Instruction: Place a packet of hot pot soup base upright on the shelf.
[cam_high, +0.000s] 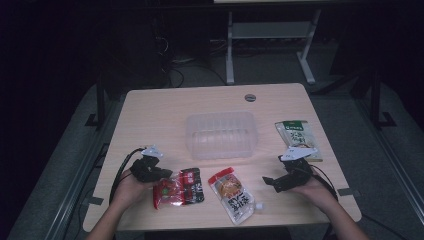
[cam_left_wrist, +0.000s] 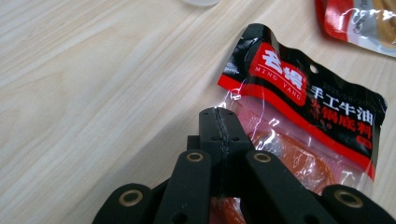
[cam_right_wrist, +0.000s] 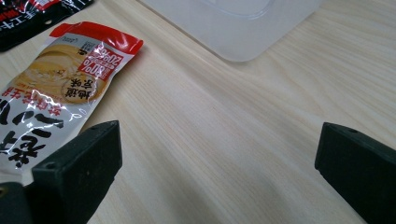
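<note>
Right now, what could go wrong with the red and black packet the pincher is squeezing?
The left gripper pinches only the clear edge of the red and black hotpot base packet, so it might slip out or tear when lifted. Swung carelessly, the packet could also bump the sauce pouch lying close beside it on the table.

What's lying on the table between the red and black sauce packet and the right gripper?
The white and red spouted pouch lies between the red and black sauce packet and the right gripper, as the high view shows, with bare tabletop either side.
</note>
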